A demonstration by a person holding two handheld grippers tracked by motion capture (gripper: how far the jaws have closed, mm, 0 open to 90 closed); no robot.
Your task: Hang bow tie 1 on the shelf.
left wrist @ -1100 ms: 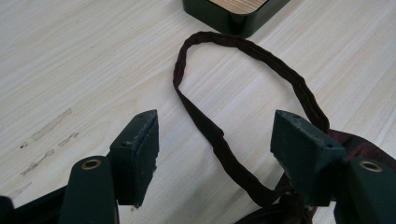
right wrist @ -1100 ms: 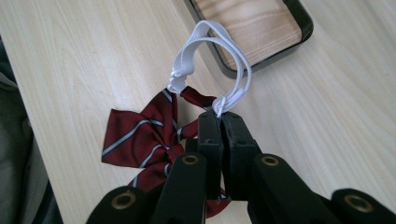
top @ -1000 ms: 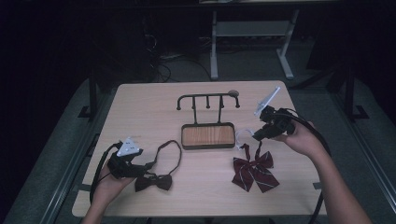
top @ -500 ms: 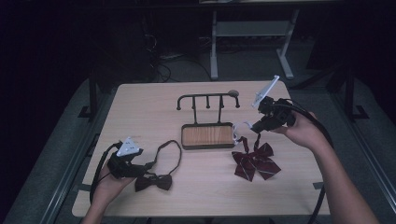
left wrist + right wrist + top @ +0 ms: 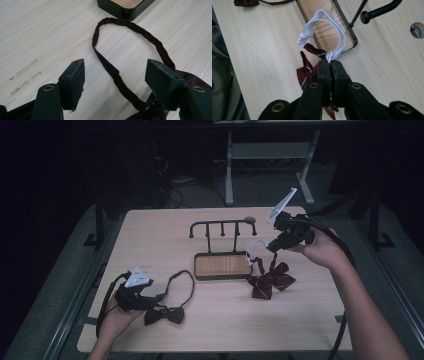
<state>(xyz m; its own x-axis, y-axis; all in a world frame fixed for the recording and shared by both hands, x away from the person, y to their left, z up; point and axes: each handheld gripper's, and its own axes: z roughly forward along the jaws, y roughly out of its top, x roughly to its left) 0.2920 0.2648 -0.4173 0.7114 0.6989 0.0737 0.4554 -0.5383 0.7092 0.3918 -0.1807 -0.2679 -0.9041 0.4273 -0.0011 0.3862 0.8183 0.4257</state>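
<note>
My right gripper (image 5: 329,65) was clamped on the white elastic loop (image 5: 318,17) of the striped maroon bow tie (image 5: 270,279), dangling beside the empty wooden tray (image 5: 222,265). My left gripper (image 5: 115,77) gaped over the dark bow tie (image 5: 165,314) on the surface (image 5: 150,235).

Maroon bow tie (image 5: 269,281) with pale stripes and a white elastic loop (image 5: 322,32); dark brown bow tie (image 5: 165,314); black rack (image 5: 222,251) with wood-grain base; pale wood-grain surface (image 5: 150,235).
</note>
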